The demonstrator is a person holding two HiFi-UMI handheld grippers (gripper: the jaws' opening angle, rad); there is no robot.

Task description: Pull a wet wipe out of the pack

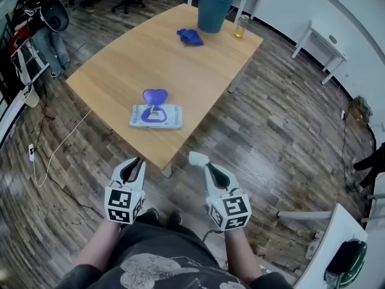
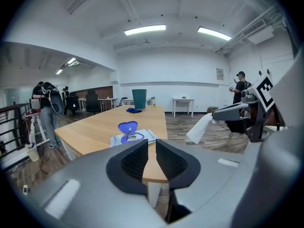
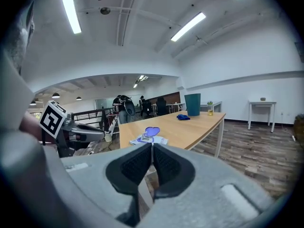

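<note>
Right hand-held gripper (image 1: 207, 168): jaws pressed together on edge of white wet wipe (image 1: 197, 158), hanging free at tip. Left hand-held gripper (image 1: 133, 165): jaws narrowly apart, nothing between. Both held off table (image 1: 180, 65), close to body. Pack (image 1: 156, 116): lying flat near front edge of table, blue lid (image 1: 154, 96) flipped up, well apart from wipe. Judged: pull-out done, wipe fully clear of pack. Left, perhaps: closing lid, putting wipe down.

You see a white pack (image 1: 157, 118) with a violet-blue lid (image 1: 154, 96) at centre on the pale wood table (image 1: 114, 65), a teal bin (image 1: 213, 9) and blue cloth (image 1: 190, 37) at top, and a white wipe (image 1: 197, 158) lower down.
</note>
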